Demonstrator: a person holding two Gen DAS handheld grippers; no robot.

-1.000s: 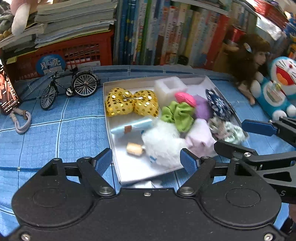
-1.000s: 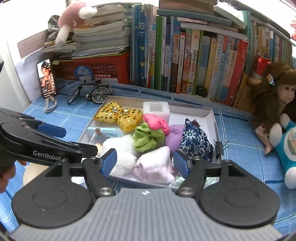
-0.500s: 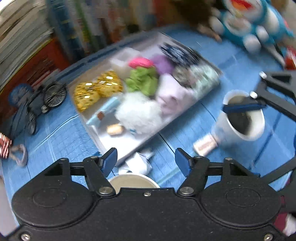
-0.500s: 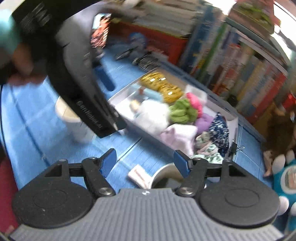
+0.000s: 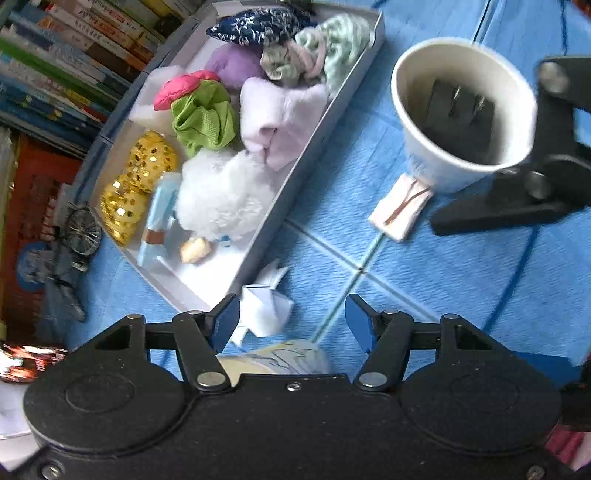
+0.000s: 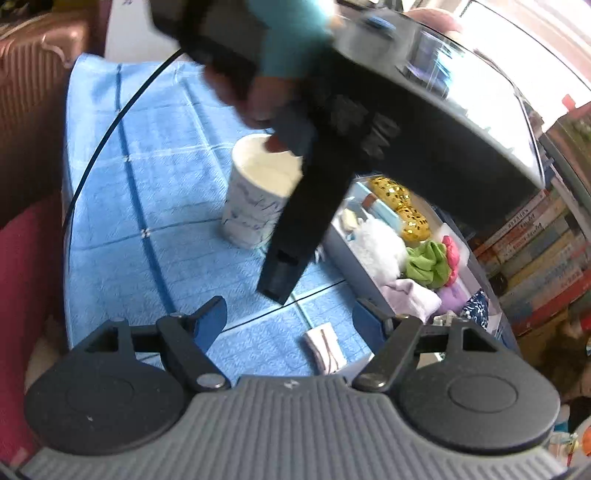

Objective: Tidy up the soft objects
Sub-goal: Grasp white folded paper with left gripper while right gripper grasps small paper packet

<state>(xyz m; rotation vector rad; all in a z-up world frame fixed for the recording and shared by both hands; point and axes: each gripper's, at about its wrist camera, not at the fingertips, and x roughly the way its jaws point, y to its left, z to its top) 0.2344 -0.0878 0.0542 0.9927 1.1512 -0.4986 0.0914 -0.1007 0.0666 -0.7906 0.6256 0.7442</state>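
Note:
A white tray (image 5: 321,122) on the blue cloth holds several soft items: a white fluffy ball (image 5: 221,195), a pale pink cloth (image 5: 280,114), a green scrunchie (image 5: 205,118), gold sequin pieces (image 5: 147,158) and a navy patterned pouch (image 5: 258,26). The tray also shows in the right wrist view (image 6: 343,254). My left gripper (image 5: 291,325) is open and empty, above a crumpled white paper (image 5: 264,306) and a paper cup rim (image 5: 273,354). My right gripper (image 6: 288,319) is open and empty, above the cloth near a small folded pink cloth (image 6: 325,349).
A white paper cup (image 5: 458,110) with dark items inside stands right of the tray, with a folded pink cloth (image 5: 400,208) at its base. A second patterned cup (image 6: 258,195) stands by the tray's near end. Books (image 5: 55,66) line the back. A toy bicycle (image 5: 74,240) lies beyond the tray.
Both grippers have pulled back from the tray and risen, tilting downward. The views swung round so the two cups and the front of the cloth now show. Both stay open.

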